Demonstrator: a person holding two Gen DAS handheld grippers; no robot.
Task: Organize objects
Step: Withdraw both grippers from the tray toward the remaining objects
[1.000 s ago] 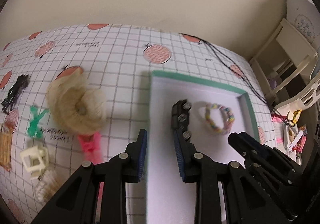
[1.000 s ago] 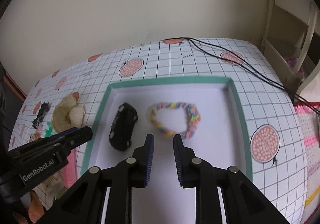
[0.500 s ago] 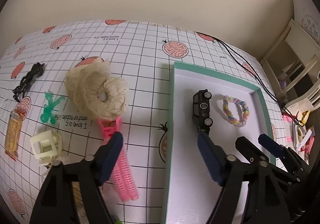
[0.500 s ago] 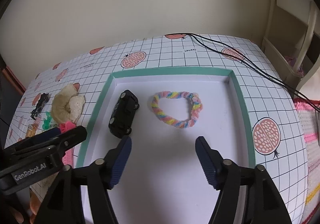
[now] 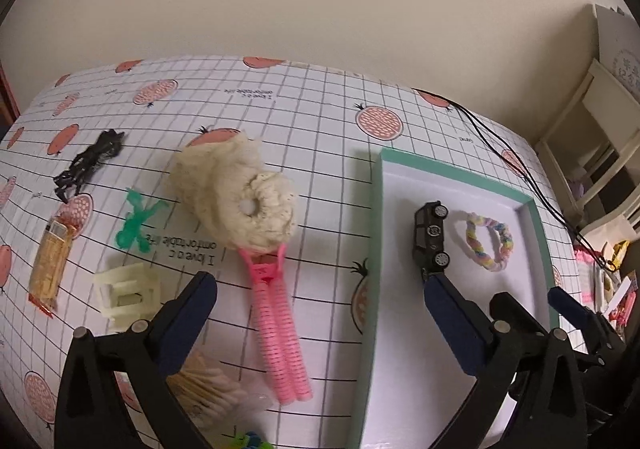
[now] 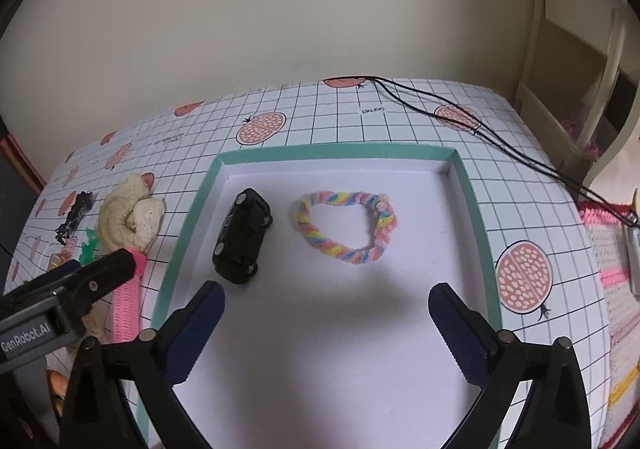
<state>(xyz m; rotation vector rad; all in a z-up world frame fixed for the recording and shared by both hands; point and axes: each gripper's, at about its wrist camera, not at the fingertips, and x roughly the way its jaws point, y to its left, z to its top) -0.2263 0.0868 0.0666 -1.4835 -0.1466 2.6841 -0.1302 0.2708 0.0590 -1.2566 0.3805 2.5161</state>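
Both pairs of blue-padded fingers stood spread wide and held nothing; the left gripper hung over the near part of the grid-patterned pomegranate tablecloth, straddling the left wall of the shallow white tray with a mint-green rim, while the right gripper hovered over the tray's bare near floor. Nearest the left gripper lay a bundle of cotton swabs, partly hidden by one finger; between its fingers ran a pink ribbed hair roller clip, its far end touching a cream lace scrunchie. Left of these sat a cream plastic claw clip, an orange rectangular packet, a green plastic figure and, farther off, a black tangled hair tie. Inside the tray a black toy car lay on its side, wheels showing in the left view, just beside a pastel twisted chenille ring, the two apart. Beyond the tray, black cables trailed across the cloth's far right corner.
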